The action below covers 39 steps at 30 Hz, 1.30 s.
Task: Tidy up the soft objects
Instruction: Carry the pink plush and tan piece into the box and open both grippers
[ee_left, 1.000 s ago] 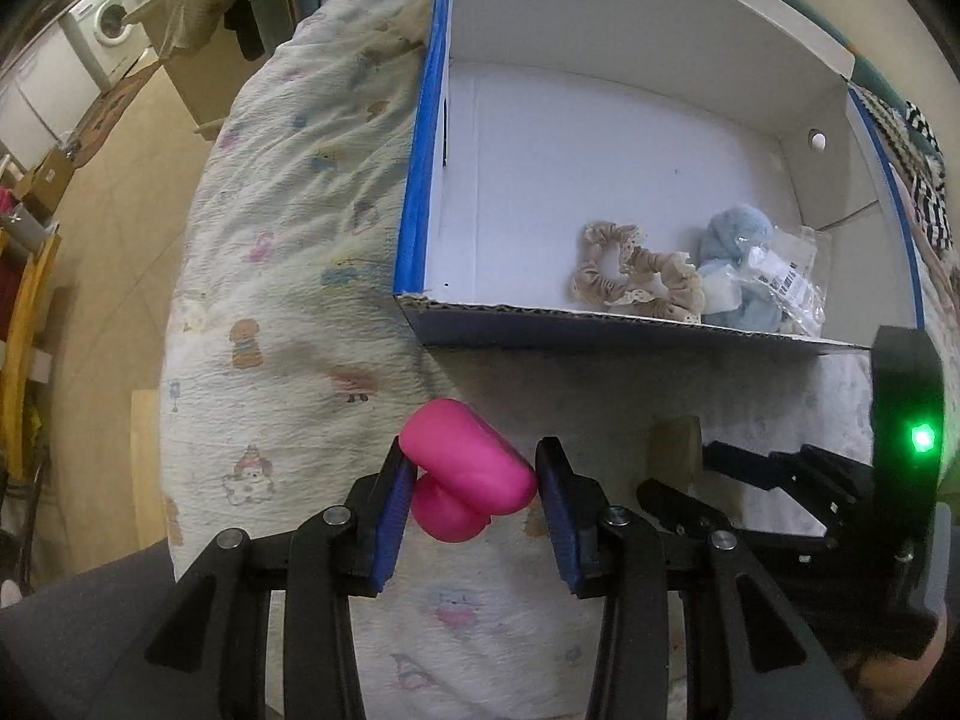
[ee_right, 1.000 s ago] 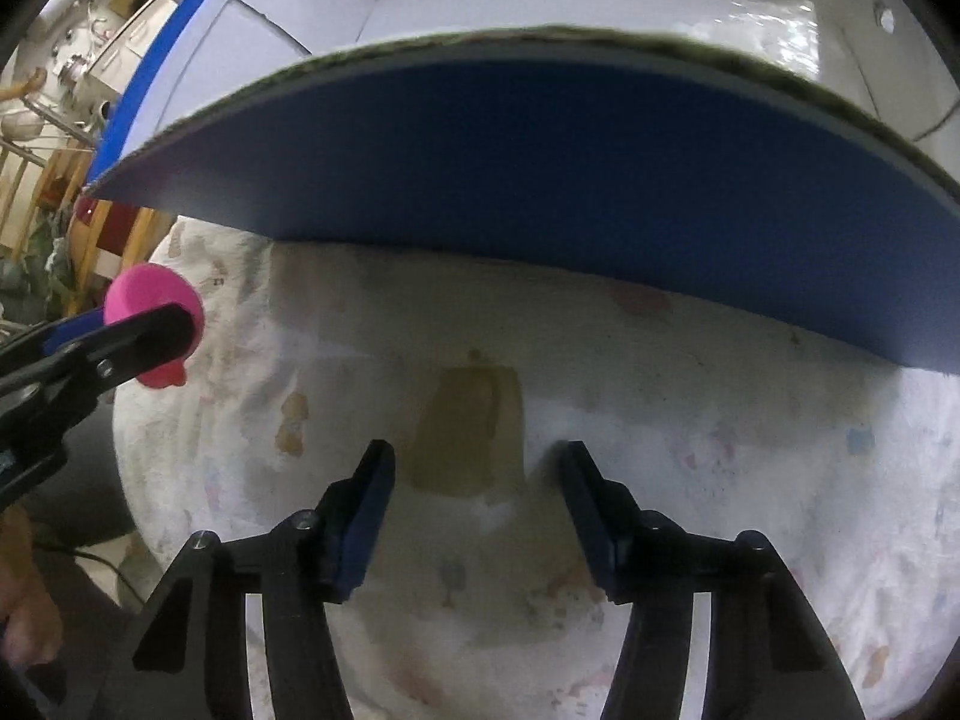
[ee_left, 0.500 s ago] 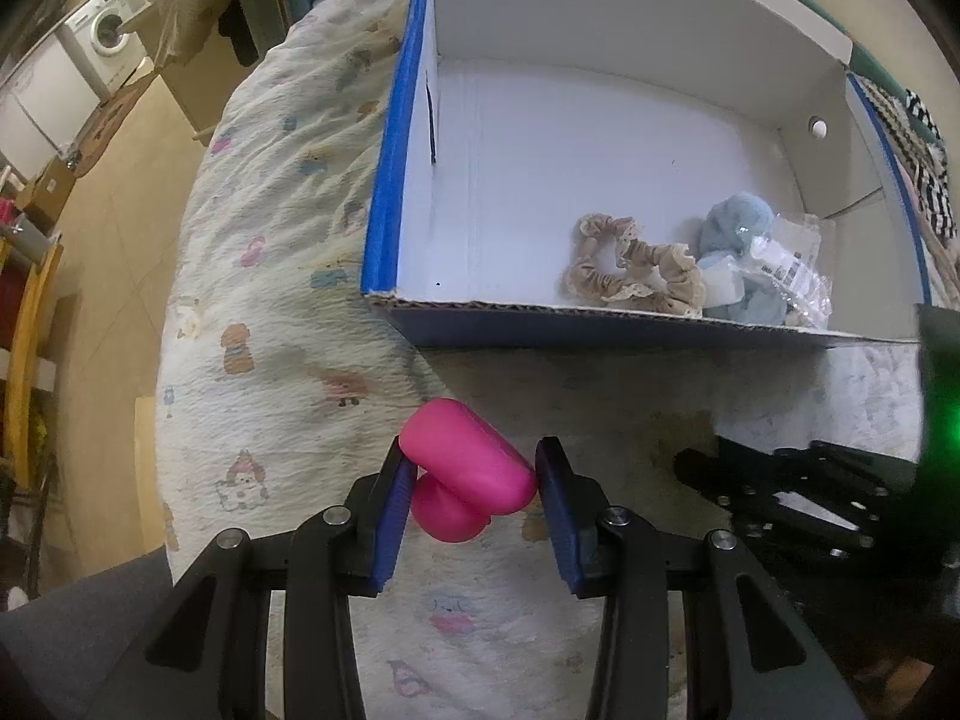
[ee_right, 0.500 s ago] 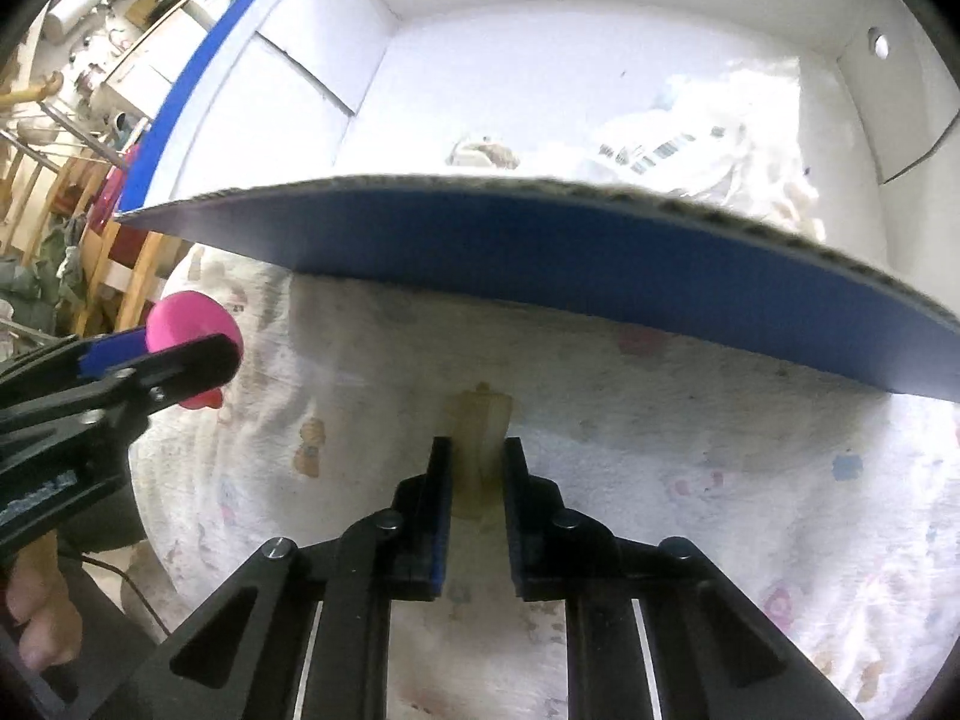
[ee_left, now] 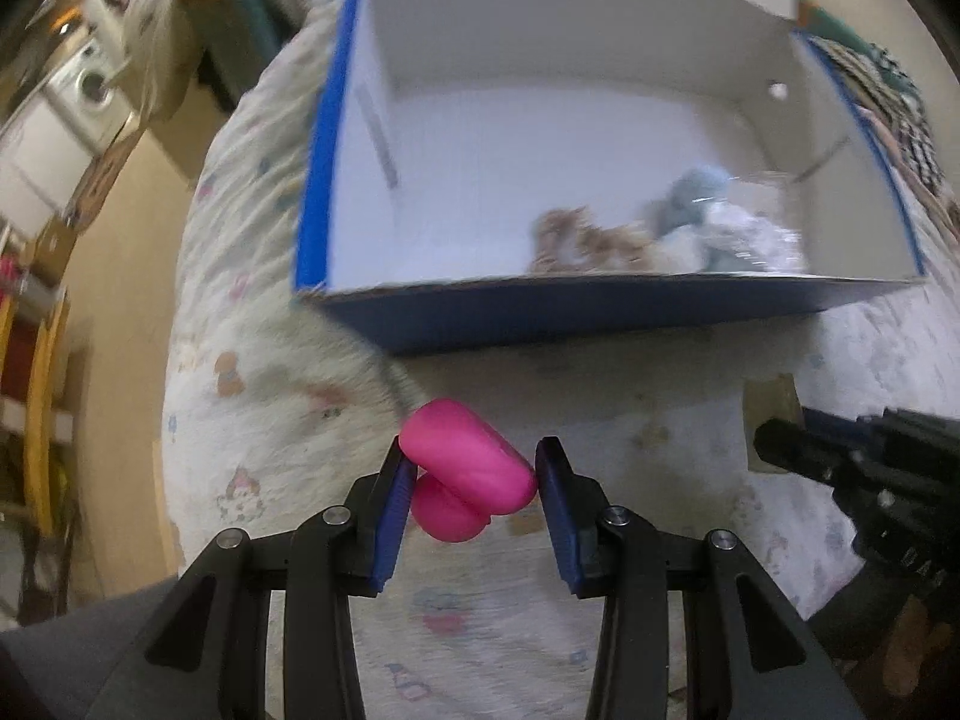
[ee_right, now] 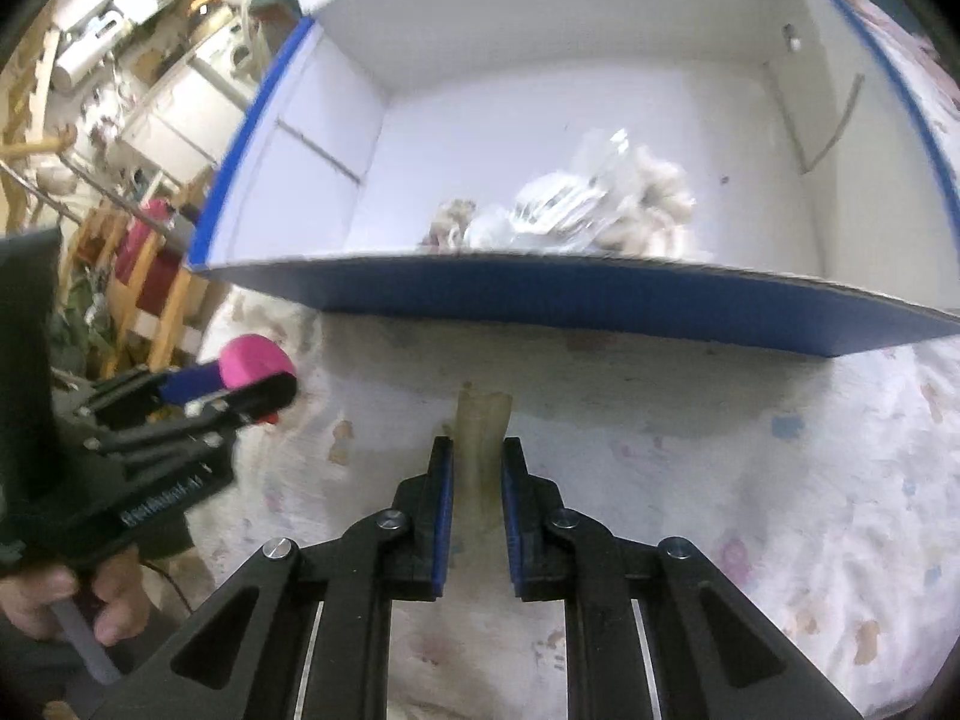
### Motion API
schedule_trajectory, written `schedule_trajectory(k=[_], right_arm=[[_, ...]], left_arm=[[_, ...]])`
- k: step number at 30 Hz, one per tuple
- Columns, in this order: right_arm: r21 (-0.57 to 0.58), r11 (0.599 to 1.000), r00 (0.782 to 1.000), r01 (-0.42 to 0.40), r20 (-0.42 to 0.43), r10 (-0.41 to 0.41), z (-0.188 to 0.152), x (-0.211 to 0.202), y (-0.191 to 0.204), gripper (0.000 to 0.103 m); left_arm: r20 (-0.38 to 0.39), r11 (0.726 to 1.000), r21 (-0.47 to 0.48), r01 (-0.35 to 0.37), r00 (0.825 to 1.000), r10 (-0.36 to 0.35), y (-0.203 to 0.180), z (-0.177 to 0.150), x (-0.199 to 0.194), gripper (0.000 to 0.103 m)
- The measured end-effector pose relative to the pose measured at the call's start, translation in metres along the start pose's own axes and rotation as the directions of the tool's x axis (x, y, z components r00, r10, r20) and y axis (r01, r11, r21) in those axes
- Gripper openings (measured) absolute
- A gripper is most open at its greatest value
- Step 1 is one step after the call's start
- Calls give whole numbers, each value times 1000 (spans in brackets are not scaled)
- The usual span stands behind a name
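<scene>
Surface: bed covered by a white quilt (ee_left: 252, 372) printed with small cartoon figures; it fills the lower half of both views. Far left of the left wrist view: tan floor, a washing machine (ee_left: 90, 84) at upper left, blurred.

Left wrist view, left to right. Lower centre: left gripper (ee_left: 474, 480), blue pads either side of a pink soft object (ee_left: 468, 468), clenched on it; the object bulges above and below the pads and hangs over the quilt, short of the box. Upper centre: open cardboard box (ee_left: 600, 312), white inside, blue outside, resting on the quilt. Inside, toward its lower right corner: a beige scrunchie (ee_left: 576, 240), and just beside it on the right a light blue soft item (ee_left: 696, 204) partly under a clear plastic bag (ee_left: 756, 234); all motion-blurred. Right edge: the right gripper's black body, with a tan piece (ee_left: 774, 420) at its tip.

Right wrist view, left to right. Left edge: the person's left hand (ee_right: 78, 606) on the handle of the left gripper, pink object at its tip. Lower centre: right gripper (ee_right: 477, 468), pads closed narrowly on a thin tan, translucent strip (ee_right: 480, 426) that stands up between them. Above: the box's blue front wall, bag and soft items behind it at centre right.
</scene>
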State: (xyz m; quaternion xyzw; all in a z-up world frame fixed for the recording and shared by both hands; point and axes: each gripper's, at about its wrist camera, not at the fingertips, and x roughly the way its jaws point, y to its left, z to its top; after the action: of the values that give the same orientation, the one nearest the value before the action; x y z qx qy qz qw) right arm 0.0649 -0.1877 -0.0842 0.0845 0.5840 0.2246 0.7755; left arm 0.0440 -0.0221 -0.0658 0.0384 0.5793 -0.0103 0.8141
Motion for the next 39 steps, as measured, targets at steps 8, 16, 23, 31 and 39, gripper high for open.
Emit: schedule_trajectory(k=[8,16,23,31,39], right_arm=[[-43,999,971,-29,236,38,3,-71,0,17],[30,999,953,-35,301,25,23,-87,-14,17],[23,998,965,-50,259,43,57,-66,-9,17],[3,1000,979,-31,202,30,80,-36,-12,17],[34,999,982,-24,187,17,73,-18,-16,17]], left_arm=[[187,997,60,41,981,-52,-21,7,-48,37],[215,996,47,76,973,-84,-21,35,-61,37],[133,998,26,62,989,-65,-17,76,-49,37],[94,998,3,58,994,-58,-11,95,-15,38],[93,997,-53,53,995,-48,-8,88,3,38]])
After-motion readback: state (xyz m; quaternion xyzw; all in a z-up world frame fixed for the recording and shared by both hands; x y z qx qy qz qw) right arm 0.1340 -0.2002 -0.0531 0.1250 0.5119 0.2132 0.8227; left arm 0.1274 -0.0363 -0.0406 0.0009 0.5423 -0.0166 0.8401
